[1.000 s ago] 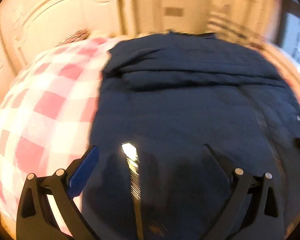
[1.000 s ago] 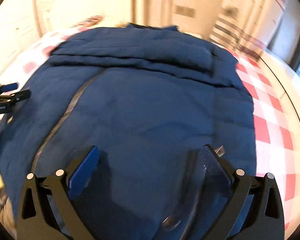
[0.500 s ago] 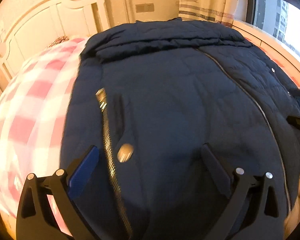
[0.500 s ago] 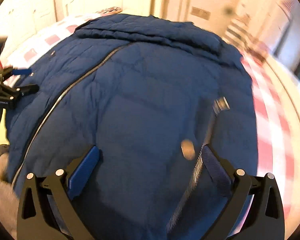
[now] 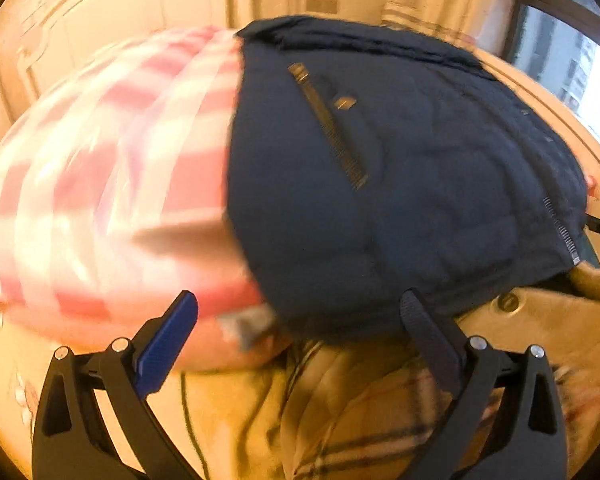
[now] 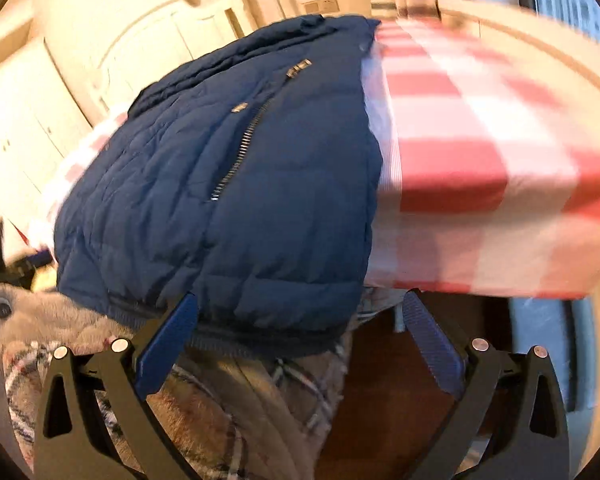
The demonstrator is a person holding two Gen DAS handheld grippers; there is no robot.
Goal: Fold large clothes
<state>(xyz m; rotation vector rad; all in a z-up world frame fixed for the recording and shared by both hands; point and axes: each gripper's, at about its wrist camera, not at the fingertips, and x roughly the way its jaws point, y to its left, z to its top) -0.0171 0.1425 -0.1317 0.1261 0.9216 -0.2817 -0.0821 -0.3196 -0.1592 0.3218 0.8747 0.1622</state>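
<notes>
The left gripper [image 5: 298,338] has its two fingers spread wide apart and holds nothing. Its blue pads [image 5: 168,340] are ribbed plates on black arms with small silver rivets. The right pad stands just at the lower hem of the jacket [image 5: 400,184]; whether it touches the cloth I cannot tell, because the picture is blurred there.

The right gripper [image 6: 300,332] is also wide open and grips nothing. Its left pad [image 6: 166,344] lies against the ribbed hem of the jacket [image 6: 236,208]; the other pad stands free, to the right of the jacket.

The jacket is dark navy, puffy and quilted, with stitched seams over the surface. It lies spread on the bed [image 5: 100,168], and its lower hem hangs over the near edge. A metal zipper [image 5: 332,128] runs slantwise on the front, with a small metal snap [image 5: 344,103] just beside it. A second zipper [image 5: 562,232] follows the right edge in the left wrist view.

The bed has a sheet of red and white checks, soft and smooth. Behind it stands a cream headboard [image 6: 172,36] with a curved top. Below both grippers shows a person's plaid garment [image 6: 228,408], fleecy, beige with dark lines.
</notes>
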